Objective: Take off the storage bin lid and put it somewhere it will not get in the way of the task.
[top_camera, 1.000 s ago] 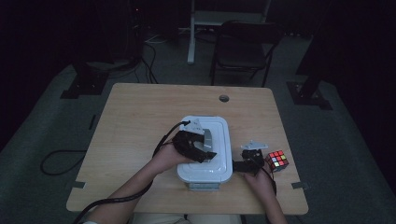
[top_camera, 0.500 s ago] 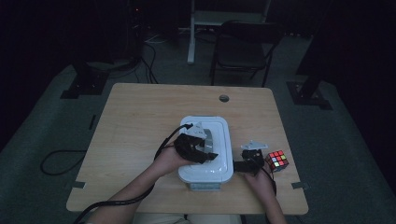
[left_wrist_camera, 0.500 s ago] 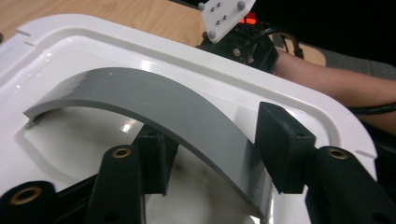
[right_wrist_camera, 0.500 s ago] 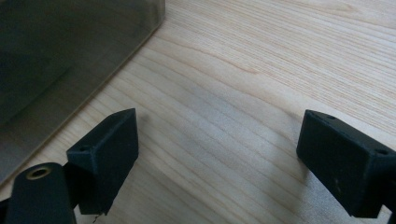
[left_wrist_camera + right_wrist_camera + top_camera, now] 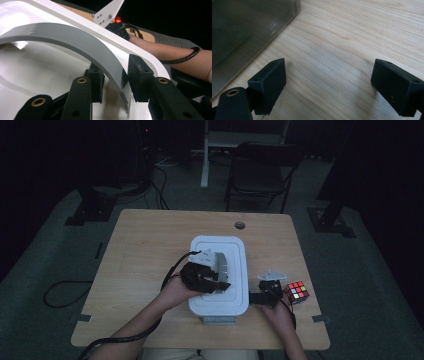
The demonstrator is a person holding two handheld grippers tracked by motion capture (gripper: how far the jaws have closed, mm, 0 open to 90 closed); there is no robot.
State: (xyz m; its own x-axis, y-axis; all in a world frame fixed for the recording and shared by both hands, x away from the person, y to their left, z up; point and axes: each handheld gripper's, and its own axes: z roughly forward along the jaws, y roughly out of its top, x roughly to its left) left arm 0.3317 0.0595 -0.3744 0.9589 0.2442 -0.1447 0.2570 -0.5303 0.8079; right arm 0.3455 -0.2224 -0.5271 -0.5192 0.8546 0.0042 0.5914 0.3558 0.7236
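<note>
The grey handle [image 5: 75, 43] of the white box [image 5: 218, 270] is seen pinched between the pads [image 5: 140, 75] of the left gripper [image 5: 212, 282], whose jaws have just been closing. It arches across the lid, away from the fingers. Farther right, the right gripper [image 5: 265, 295] is held open over the table [image 5: 352, 30], beside the box wall; the cube [image 5: 296, 291] lies just beyond.

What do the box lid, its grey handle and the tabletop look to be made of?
Lid: glossy white, probably moulded plastic, going by its highlights and rounded rim. Handle: matte grey, likely plastic, a thin curved strip. Tabletop: pale wood grain with a smooth satin finish; solid wood or laminate, I cannot tell.
</note>
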